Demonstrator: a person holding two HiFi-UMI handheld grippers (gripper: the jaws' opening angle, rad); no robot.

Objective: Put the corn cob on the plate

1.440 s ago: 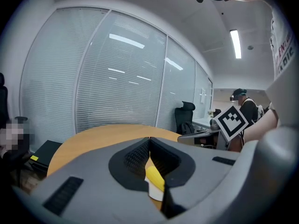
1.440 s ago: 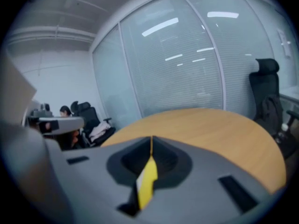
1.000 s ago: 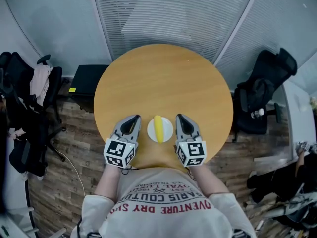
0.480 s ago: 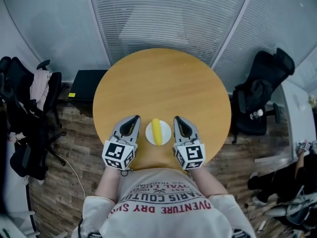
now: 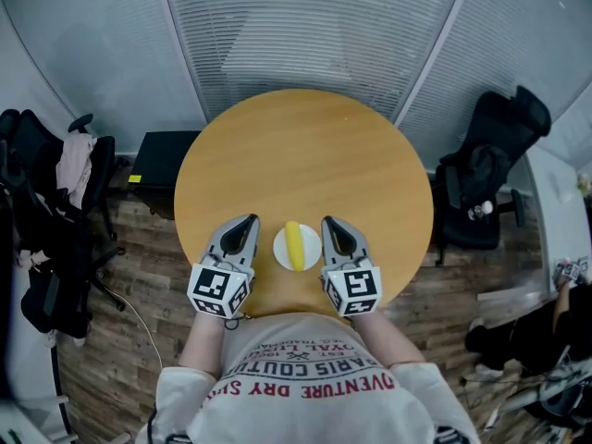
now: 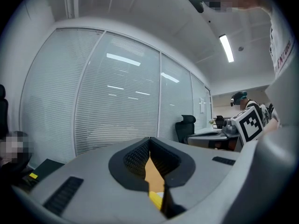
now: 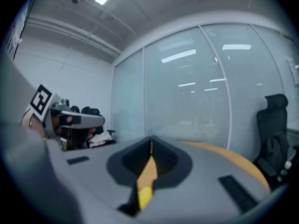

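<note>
Your corn (image 5: pixel 294 245) lies on the plate (image 5: pixel 280 250), long axis pointing away from you. The left gripper (image 5: pixel 248 220) and right gripper (image 5: pixel 329 222) flank the plate, equally near, both closed and empty.

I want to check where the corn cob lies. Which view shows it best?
The head view: the whole corn cob lies on the plate. The left gripper view shows only a yellow sliver of it, and the right gripper view likewise.
</note>
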